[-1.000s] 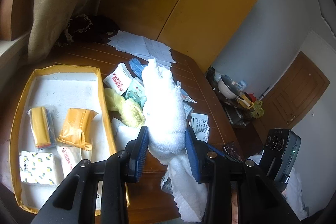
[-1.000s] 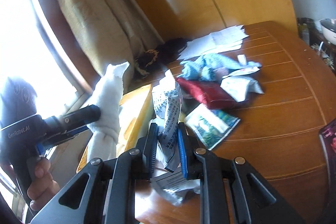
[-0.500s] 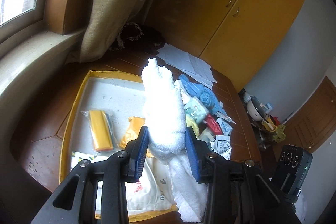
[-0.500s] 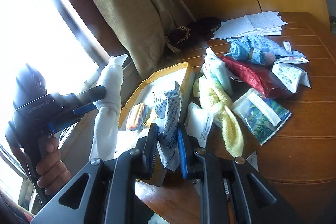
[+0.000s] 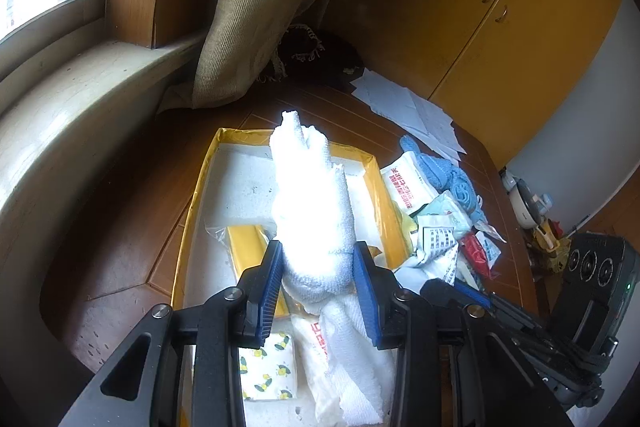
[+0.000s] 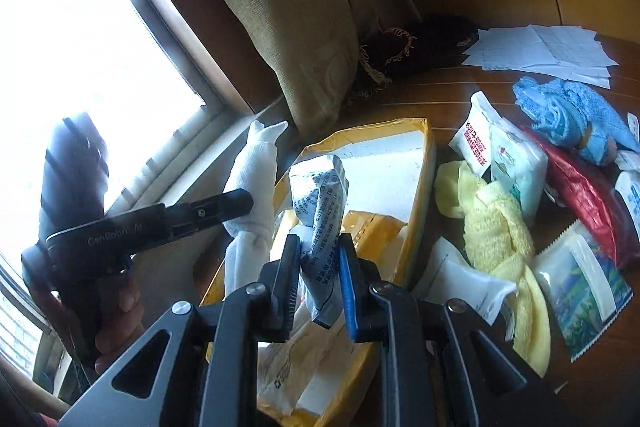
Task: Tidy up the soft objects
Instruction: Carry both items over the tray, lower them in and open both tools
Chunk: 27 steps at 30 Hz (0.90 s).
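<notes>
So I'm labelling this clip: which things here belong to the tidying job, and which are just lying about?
Job:
- white towel in left gripper
- printed packet in right gripper
- yellow-rimmed tray
- yellow cloth
- blue cloth
- red pouch

Lying about:
- loose papers
- curtain
- cupboard

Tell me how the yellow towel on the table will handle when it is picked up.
The yellow towel lies twisted and slumped, so it will probably flop and trail. Its fluffy pile suggests it is light and grips easily. It touches the white packet, which may shift.
</notes>
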### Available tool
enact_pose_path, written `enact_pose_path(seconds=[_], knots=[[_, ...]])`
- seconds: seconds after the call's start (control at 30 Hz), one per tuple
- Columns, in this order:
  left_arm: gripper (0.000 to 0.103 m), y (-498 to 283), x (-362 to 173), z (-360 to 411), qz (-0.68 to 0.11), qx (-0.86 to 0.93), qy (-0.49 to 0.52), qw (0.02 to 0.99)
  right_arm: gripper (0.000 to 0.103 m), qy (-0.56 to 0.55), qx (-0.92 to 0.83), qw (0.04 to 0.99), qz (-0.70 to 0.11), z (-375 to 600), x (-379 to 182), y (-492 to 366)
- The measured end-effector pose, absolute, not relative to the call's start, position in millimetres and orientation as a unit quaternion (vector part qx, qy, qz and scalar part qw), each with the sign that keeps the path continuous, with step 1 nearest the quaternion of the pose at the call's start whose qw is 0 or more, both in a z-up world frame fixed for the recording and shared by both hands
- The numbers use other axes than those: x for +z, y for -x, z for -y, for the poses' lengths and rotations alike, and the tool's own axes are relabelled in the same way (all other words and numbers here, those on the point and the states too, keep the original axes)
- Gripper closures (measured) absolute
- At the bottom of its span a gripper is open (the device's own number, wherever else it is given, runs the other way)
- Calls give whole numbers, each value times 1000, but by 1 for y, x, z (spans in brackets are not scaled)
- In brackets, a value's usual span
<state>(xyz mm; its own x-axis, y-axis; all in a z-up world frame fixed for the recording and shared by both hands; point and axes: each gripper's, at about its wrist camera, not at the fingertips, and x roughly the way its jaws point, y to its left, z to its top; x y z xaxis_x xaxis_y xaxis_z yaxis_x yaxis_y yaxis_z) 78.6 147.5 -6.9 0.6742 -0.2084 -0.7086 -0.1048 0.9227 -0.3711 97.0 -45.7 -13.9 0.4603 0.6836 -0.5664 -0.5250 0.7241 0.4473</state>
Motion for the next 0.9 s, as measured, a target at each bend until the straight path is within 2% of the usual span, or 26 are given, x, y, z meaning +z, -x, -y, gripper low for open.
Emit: enact_pose_path(seconds=[0.43, 0.63, 0.7, 0.83, 0.9], knots=[[66, -108, -33, -137, -432, -20, 155, 888, 84, -110, 316, 839, -430, 19, -31, -158], [65, -111, -40, -138, -438, -20, 163, 884, 78, -111, 309, 839, -433, 13, -36, -160], [62, -110, -41, -139, -438, -21, 172, 882, 77, -111, 305, 842, -431, 13, -36, -158], [45, -104, -43, -143, -441, -24, 206, 873, 71, -111, 301, 846, -426, 13, -34, -153], [36, -98, -42, -144, -437, -22, 219, 872, 61, -118, 295, 847, -426, 19, -33, -149]])
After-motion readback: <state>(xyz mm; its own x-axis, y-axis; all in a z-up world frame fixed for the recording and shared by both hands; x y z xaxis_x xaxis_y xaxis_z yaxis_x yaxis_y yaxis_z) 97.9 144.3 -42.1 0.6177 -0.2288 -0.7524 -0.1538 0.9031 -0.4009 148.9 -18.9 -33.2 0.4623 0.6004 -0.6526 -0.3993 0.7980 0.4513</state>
